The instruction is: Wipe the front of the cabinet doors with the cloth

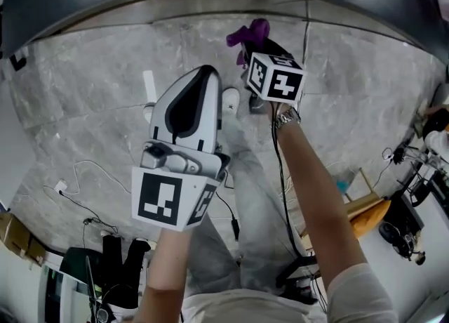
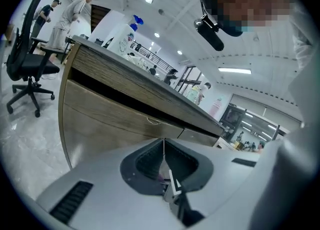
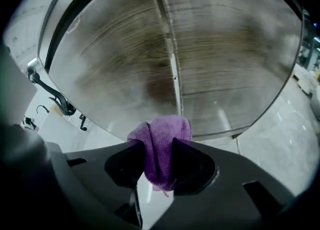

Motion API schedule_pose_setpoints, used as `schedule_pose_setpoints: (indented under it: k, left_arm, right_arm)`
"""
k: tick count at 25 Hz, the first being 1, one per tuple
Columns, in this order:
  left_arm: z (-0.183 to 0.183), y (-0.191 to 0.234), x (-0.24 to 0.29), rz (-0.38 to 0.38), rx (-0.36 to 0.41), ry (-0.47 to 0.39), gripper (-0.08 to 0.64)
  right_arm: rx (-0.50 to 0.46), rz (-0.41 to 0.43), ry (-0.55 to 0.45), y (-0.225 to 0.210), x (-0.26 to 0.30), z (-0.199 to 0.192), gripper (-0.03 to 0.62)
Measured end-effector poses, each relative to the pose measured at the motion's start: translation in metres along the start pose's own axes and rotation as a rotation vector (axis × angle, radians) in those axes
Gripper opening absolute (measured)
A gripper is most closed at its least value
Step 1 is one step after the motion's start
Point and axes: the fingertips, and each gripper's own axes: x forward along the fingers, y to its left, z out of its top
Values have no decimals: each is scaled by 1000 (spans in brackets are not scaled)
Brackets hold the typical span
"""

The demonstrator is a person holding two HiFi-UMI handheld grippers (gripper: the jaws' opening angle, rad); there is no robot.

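Purple cloth (image 3: 161, 146) pinched in right gripper (image 3: 159, 160), before wooden cabinet doors (image 3: 200, 59)

A purple cloth (image 3: 160, 146) is seen against the cabinet doors (image 3: 115, 59), which are grained in brown and grey-brown streaks. At the foot of the doors, the floor (image 1: 91, 104) is mottled in pale grey marble. The left gripper (image 2: 163, 144) is coloured white and dark grey, and its cube (image 1: 172, 199) is patterned with black-and-white squares.
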Motion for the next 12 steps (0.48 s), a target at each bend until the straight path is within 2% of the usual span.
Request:
schedule_pose_setpoints:
  k: [2,5,9,12]
  left_arm:
    - [-11,-1,10,1,-10,8,17]
    - [-19,7,9,3,-15,19,17]
    - [-24,32,-5,22,-17,41,17]
    - [-19,60,-19,38,-16,51,17]
  right_arm:
    - [-8,-25,1,-21,9,4,140]
    - [-17,-42,-8,-31,18,12,140]
    - [-35,-40,-25,-18,31,20,140]
    - [-58,-28,-41,8,41,28,140]
